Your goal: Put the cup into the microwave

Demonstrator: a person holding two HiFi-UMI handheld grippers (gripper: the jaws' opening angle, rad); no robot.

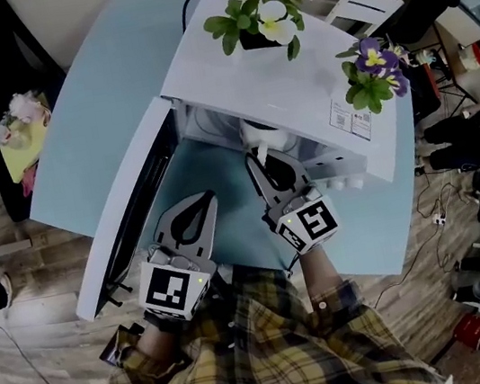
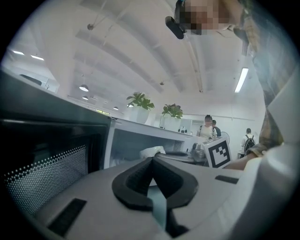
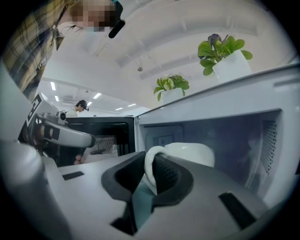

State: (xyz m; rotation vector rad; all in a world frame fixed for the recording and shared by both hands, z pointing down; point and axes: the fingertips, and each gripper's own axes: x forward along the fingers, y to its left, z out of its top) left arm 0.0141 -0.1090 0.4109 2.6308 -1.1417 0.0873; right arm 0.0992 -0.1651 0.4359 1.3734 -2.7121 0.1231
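White cup (image 3: 190,153) handle is clamped in right tool (image 3: 151,163), seemingly inside microwave (image 3: 211,101); left tool (image 2: 151,161) clenched empty.

The light-blue table (image 1: 91,120) stands on a wood-plank floor (image 1: 22,305). One white microwave (image 1: 295,86) sits directly on it, its door (image 1: 127,224) swung open on the left over the bare tabletop.

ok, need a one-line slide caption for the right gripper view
Right gripper holds the white cup by its handle at the mouth of the open microwave.
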